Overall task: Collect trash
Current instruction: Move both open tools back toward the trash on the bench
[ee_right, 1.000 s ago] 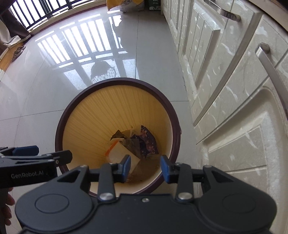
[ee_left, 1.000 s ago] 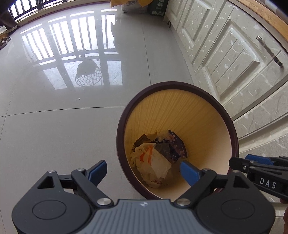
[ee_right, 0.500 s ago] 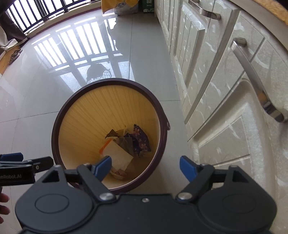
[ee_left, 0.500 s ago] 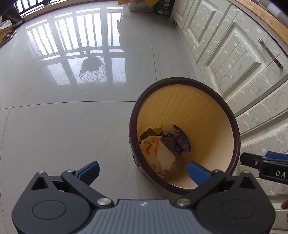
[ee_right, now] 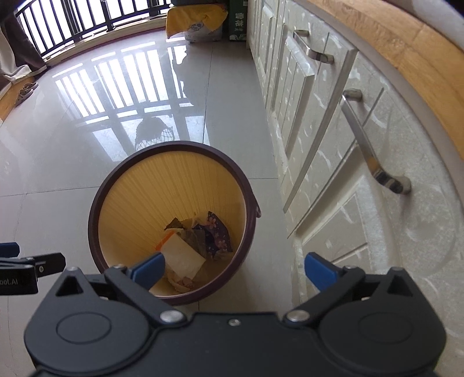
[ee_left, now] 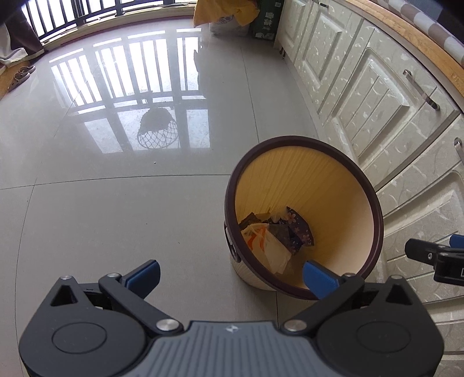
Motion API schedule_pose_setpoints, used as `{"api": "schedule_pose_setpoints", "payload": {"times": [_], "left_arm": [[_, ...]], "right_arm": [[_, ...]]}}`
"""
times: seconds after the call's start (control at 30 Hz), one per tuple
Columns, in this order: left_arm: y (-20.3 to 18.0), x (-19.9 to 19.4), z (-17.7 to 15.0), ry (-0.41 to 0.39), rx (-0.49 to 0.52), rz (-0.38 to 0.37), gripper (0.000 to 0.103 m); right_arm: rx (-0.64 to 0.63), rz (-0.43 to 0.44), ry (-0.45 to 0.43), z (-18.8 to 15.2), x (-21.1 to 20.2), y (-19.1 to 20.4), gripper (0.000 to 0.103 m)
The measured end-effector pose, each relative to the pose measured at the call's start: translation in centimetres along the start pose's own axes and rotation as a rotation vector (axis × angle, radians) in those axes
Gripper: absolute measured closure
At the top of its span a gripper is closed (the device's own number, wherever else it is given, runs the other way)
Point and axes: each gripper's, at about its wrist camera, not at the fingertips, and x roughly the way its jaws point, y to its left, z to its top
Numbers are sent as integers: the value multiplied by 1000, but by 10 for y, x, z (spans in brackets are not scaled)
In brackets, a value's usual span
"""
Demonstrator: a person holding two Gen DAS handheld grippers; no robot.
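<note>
A round waste bin (ee_left: 348, 162) with a dark brown rim and yellow ribbed inside stands on the tiled floor; it also shows in the right wrist view (ee_right: 139, 188). At its bottom lies trash (ee_left: 275, 237): white paper, dark flowered wrappers, an orange-marked piece, also seen in the right wrist view (ee_right: 194, 243). My left gripper (ee_left: 232, 275) is open and empty, held above the floor left of the bin. My right gripper (ee_right: 235, 269) is open and empty, above the bin's near right rim.
White cabinets with metal handles (ee_right: 362, 145) run along the right, close to the bin. A yellow bag and a green box (ee_left: 261, 20) stand at the far end. A balcony railing (ee_left: 72, 14) and slippers (ee_left: 20, 75) are at the far left.
My right gripper has opened from nearly shut to wide. Both grippers have risen and pulled back from the bin, which now looks smaller. White paper now lies on top of the trash.
</note>
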Motion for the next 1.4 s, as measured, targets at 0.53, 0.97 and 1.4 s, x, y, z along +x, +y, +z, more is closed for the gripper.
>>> {"api": "schedule_pose_setpoints", "payload": {"times": [0.53, 0.97, 1.4], "left_arm": [[-2, -107, -15, -207, -36, -8, 0], [-17, -210, -38, -416, -38, -45, 0], [-60, -278, -37, -593, 33, -113, 0]], "right_arm": [[33, 48, -227, -11, -115, -5, 0], [50, 121, -418, -27, -209, -9, 0], [77, 86, -581, -54, -308, -54, 0]]}}
